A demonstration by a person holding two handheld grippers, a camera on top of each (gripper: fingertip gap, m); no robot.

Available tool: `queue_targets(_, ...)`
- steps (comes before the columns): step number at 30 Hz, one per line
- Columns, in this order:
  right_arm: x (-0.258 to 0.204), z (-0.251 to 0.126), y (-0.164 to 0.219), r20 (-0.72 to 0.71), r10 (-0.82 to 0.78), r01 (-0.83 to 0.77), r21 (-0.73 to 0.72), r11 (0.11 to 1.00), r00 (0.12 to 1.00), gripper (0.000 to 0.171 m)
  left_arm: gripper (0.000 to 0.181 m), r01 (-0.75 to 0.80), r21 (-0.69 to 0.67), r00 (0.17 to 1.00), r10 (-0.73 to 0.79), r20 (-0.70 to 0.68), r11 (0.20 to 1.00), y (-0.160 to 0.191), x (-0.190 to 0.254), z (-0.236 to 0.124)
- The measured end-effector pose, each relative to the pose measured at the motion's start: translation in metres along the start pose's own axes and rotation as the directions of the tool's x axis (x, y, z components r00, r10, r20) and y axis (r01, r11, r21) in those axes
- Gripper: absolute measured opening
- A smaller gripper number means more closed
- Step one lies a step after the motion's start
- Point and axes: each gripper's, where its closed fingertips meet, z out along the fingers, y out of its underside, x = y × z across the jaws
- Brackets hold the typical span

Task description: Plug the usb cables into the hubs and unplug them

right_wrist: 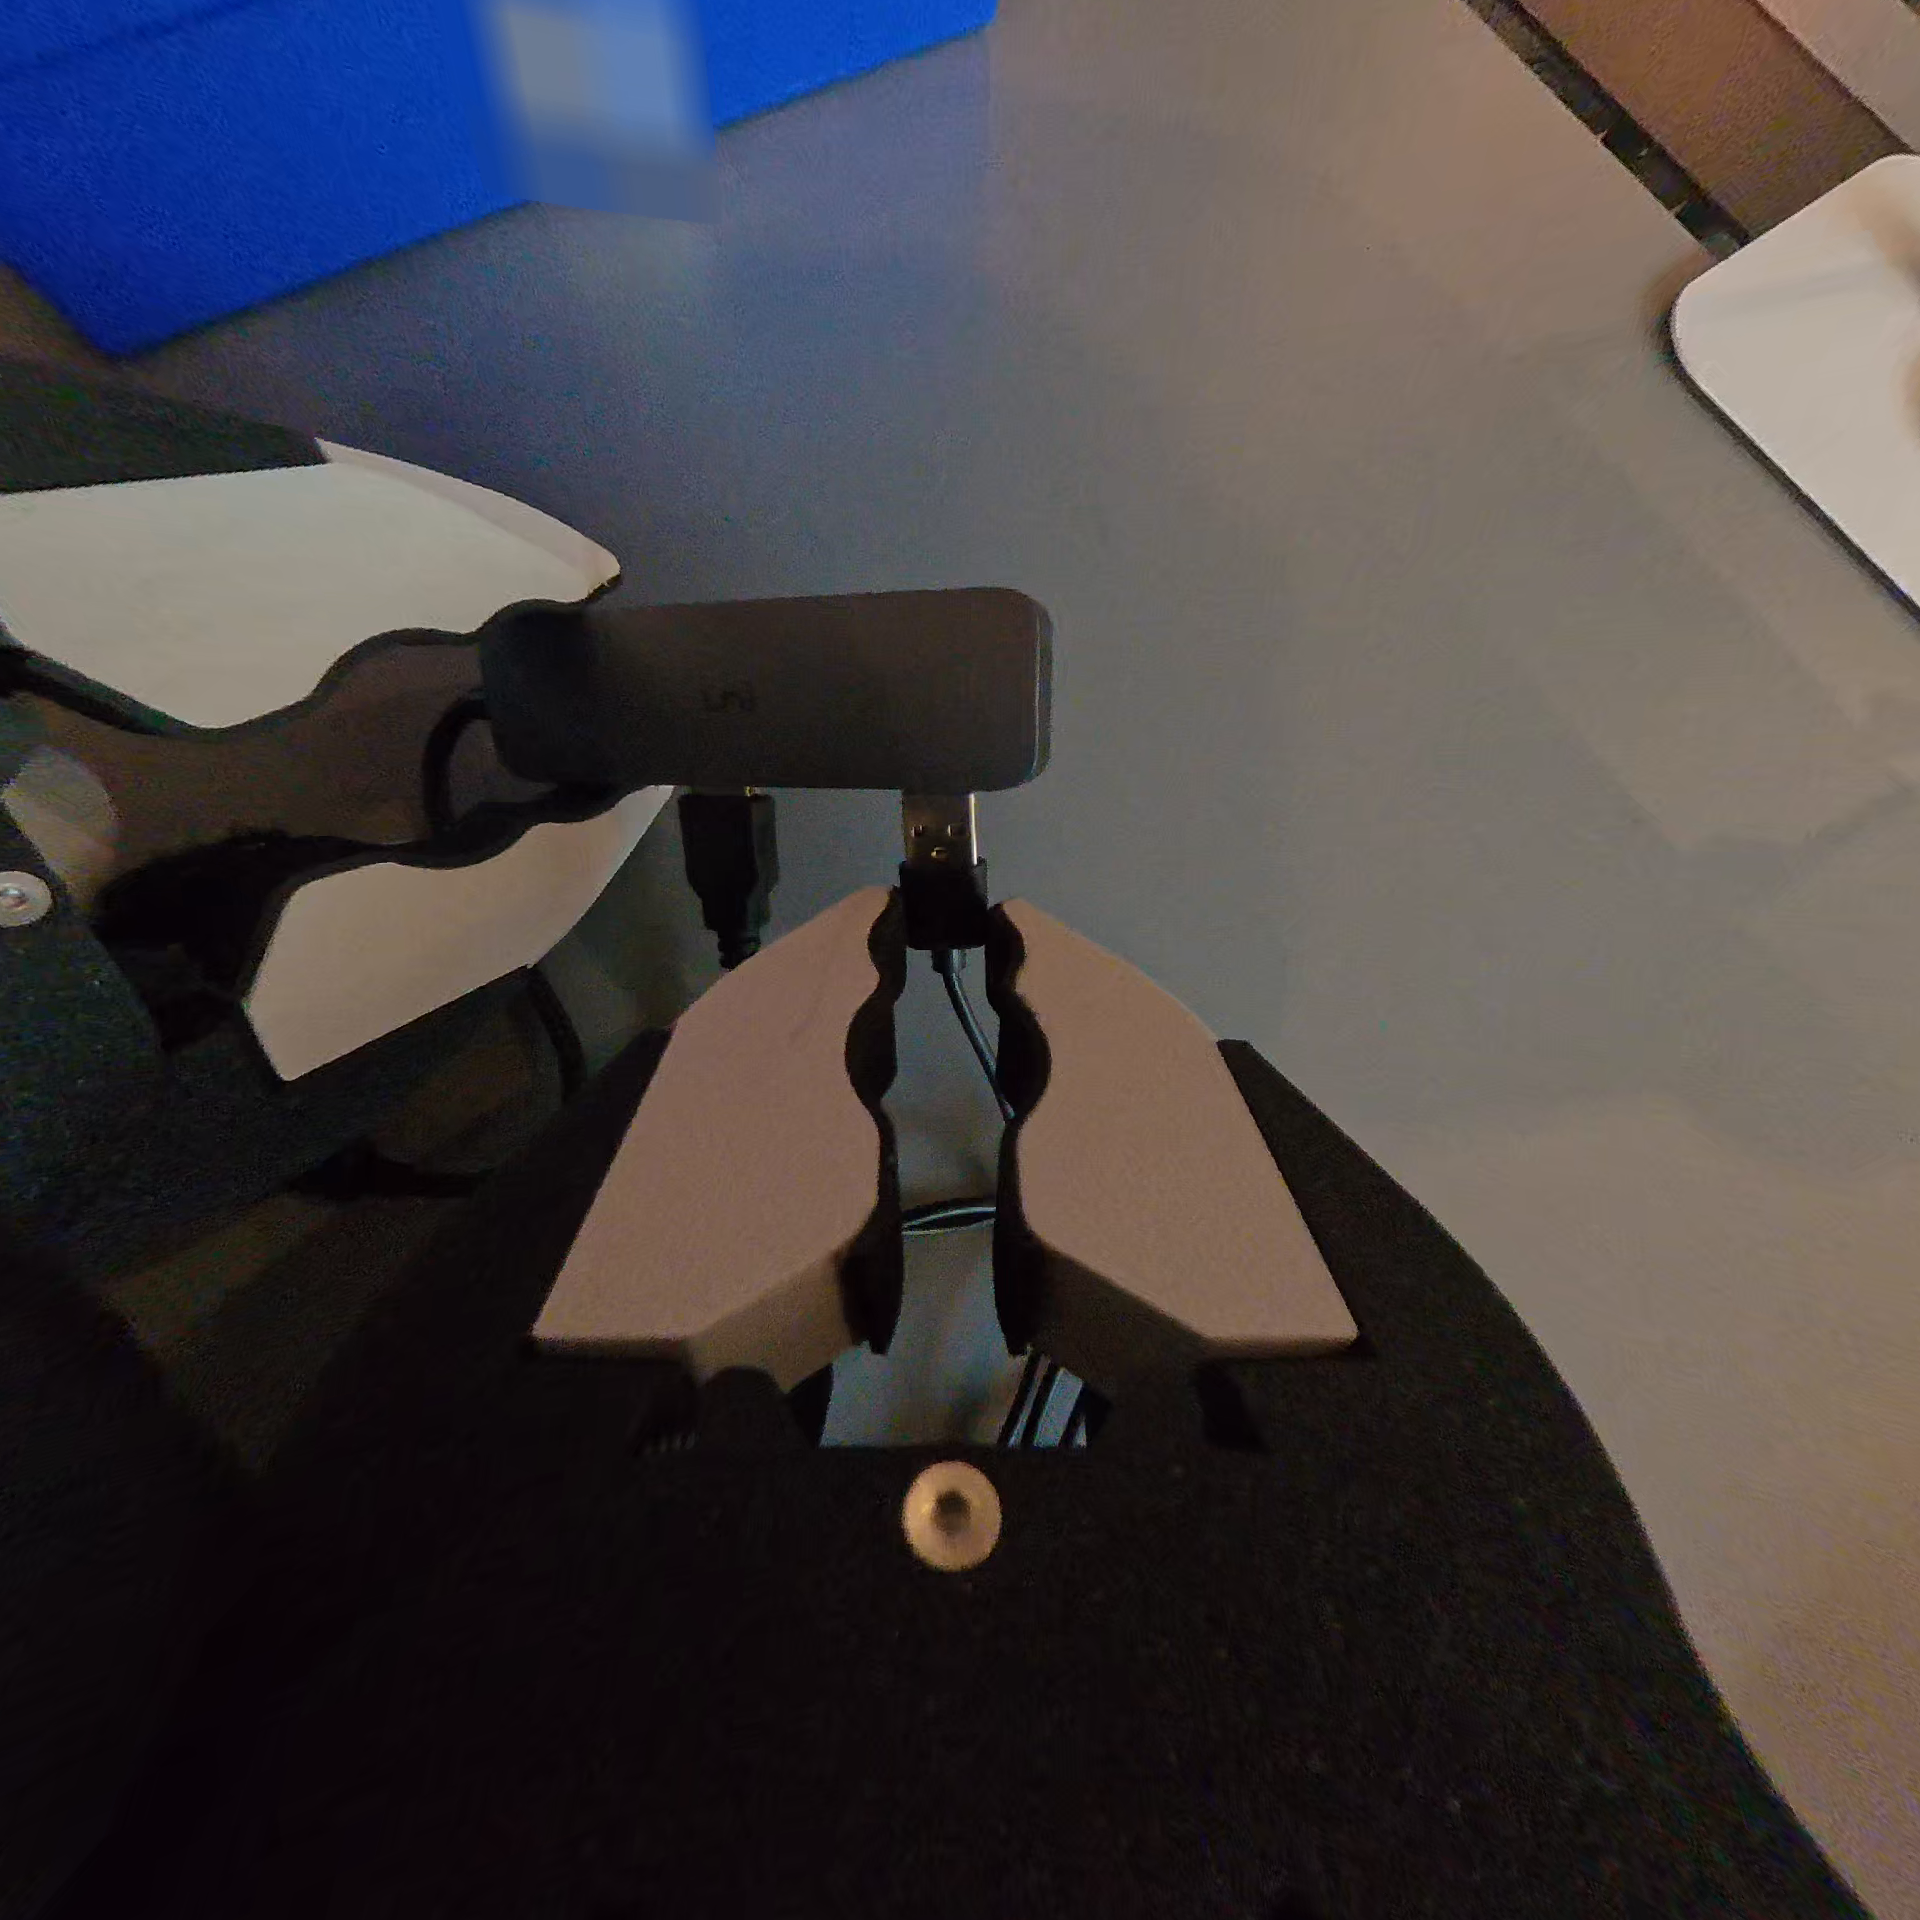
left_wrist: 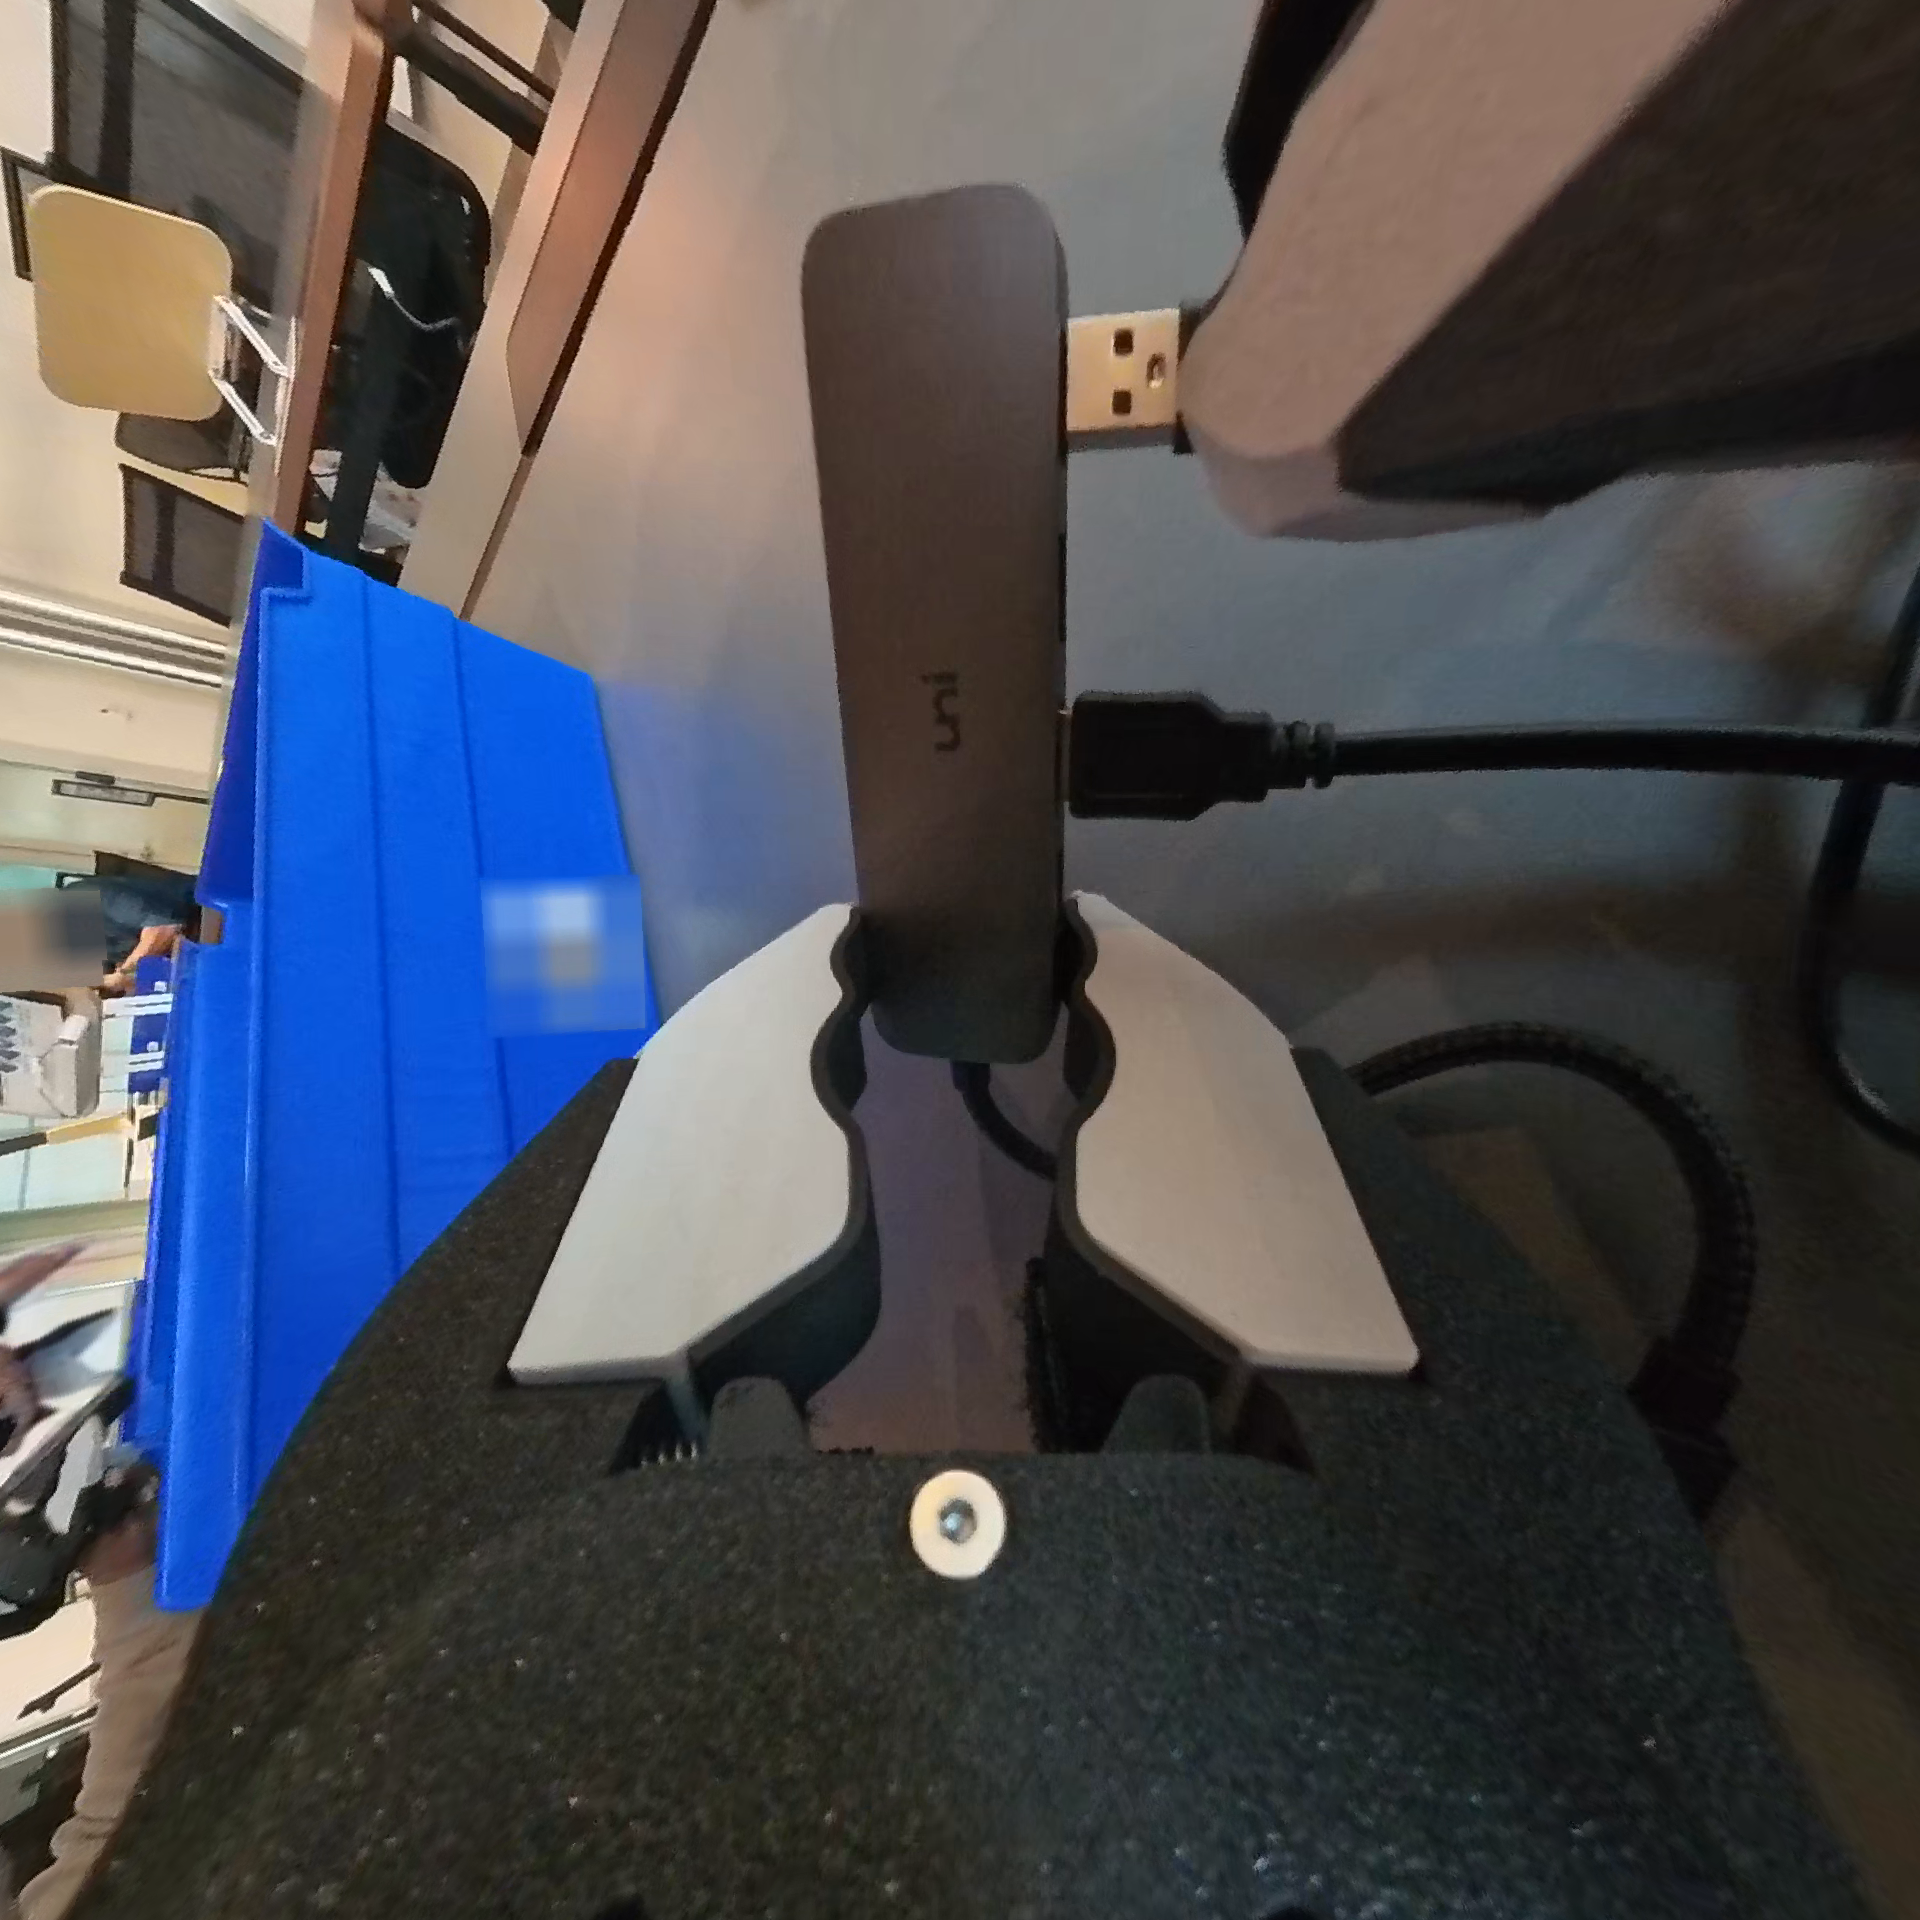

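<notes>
Left gripper (left_wrist: 961, 971) is clamped on the near end of the grey hub (left_wrist: 935, 582), which I see running up the centre of the left wrist frame. Right gripper (right_wrist: 940, 920) pinches the black shell of 1 USB plug (right_wrist: 940, 831); its metal tip meets the hub's edge at centre frame, most of it still exposed. I see a 2nd black plug (left_wrist: 1164, 753) seated in the same edge, right of centre, cable (left_wrist: 1610, 753) trailing right. Blue bin (left_wrist: 395, 935) fills the left side on the grey table (right_wrist: 1351, 727).
</notes>
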Motion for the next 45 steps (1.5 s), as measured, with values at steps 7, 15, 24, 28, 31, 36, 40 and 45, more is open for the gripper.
queue_targets(7, 0.0, 0.001, 0.001, 0.01, -0.02, 0.019, 0.037, 0.999, 1.0, 0.013, 0.035, 0.001, -0.005, 0.998, -0.001, -0.063, 1.0, -0.001, 0.005, -0.001)
queue_targets(15, 0.001, -0.002, 0.005, 0.001, -0.093, 0.092, 0.022, 0.995, 0.996, 0.013, 0.036, -0.125, 0.028, 0.985, 0.127, -0.116, 0.992, -0.005, 0.009, -0.002)
queue_targets(24, -0.001, -0.002, 0.009, 0.093, -0.013, 0.008, 0.046, 0.999, 0.996, 0.014, 0.035, -0.113, 0.014, 0.983, 0.114, -0.142, 0.993, -0.006, 0.009, 0.0)
queue_targets(28, -0.012, -0.003, 0.011, 0.241, 0.008, -0.031, 0.093, 0.995, 0.971, 0.015, 0.035, 0.038, 0.012, 0.97, -0.034, -0.242, 0.999, -0.003, 0.008, 0.003)
queue_targets(31, -0.006, -0.005, 0.023, 0.28, -0.003, -0.021, 0.085, 0.996, 0.96, 0.031, 0.035, 0.063, -0.033, 0.976, -0.069, -0.206, 0.997, 0.009, -0.004, 0.009)
queue_targets(36, -0.001, -0.024, 0.023, 0.389, -0.025, -0.029, 0.132, 0.991, 0.921, 0.035, 0.035, 0.093, -0.06, 0.975, -0.103, -0.196, 0.994, 0.018, -0.014, 0.011)
queue_targets(40, -0.003, -0.025, 0.021, 0.325, -0.253, 0.233, 0.101, 0.967, 0.911, 0.024, 0.035, 0.128, -0.096, 0.971, -0.144, -0.189, 0.987, 0.027, -0.022, 0.011)
queue_targets(45, -0.011, 0.007, 0.027, 0.298, -0.383, 0.414, -0.048, 0.909, 0.875, 0.028, 0.035, 0.204, -0.135, 0.939, -0.233, -0.252, 0.97, 0.036, -0.019, 0.012)
